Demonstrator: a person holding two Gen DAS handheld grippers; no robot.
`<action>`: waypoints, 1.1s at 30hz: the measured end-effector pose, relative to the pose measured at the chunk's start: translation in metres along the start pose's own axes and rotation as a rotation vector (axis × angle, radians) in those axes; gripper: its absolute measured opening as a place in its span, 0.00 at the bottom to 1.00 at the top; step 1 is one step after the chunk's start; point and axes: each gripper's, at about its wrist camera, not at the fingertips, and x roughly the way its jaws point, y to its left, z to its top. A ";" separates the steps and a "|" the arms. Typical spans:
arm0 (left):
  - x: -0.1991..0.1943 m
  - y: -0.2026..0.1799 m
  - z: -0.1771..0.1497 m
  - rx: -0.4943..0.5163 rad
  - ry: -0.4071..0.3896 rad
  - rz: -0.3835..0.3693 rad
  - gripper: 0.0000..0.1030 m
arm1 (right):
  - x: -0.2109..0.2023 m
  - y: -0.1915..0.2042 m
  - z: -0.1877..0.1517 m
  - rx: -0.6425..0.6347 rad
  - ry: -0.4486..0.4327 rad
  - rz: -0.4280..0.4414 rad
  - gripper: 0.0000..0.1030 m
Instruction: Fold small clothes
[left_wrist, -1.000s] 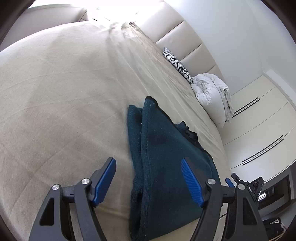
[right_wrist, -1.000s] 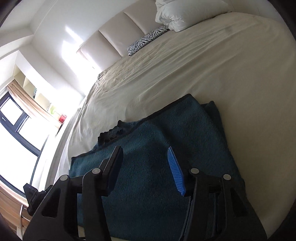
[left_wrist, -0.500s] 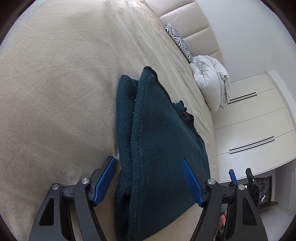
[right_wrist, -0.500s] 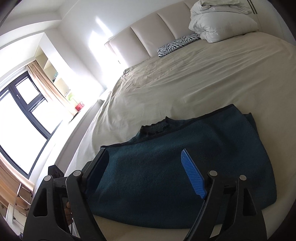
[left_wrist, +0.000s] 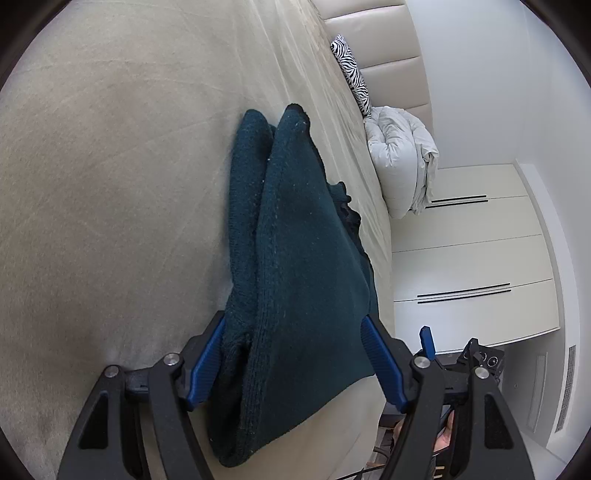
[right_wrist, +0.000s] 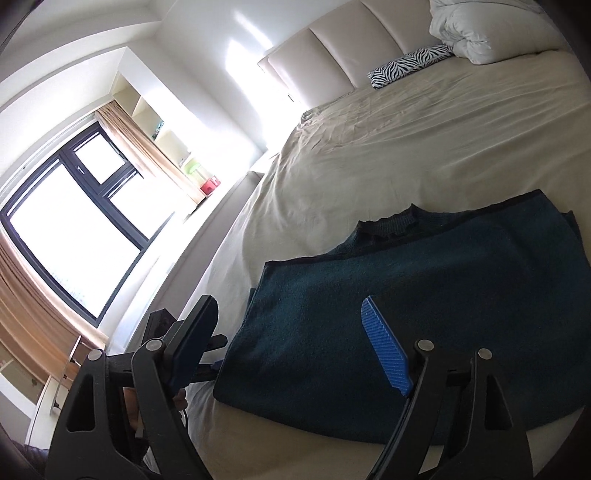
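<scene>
Advanced since before, both wide-open hand-held grippers, left and right, straddle folded sweater.

Blazing in from the window at nine o'clock, blowing out panes and wall to glare. Falling softer, evenly, across the bed. Bending hard and vignetting black at every rim.

Dark teal knit sweater, folded in layers, flat near bed edge; ribbed collar pokes out at far side.
</scene>
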 end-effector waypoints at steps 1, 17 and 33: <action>-0.002 0.003 0.000 -0.008 0.001 -0.002 0.65 | 0.005 0.000 -0.001 0.013 0.017 0.017 0.78; -0.023 0.026 -0.012 -0.069 -0.071 -0.052 0.17 | 0.113 -0.023 -0.020 0.229 0.274 0.170 0.78; 0.016 -0.114 -0.016 0.198 -0.045 0.018 0.16 | 0.123 -0.097 -0.018 0.495 0.292 0.302 0.77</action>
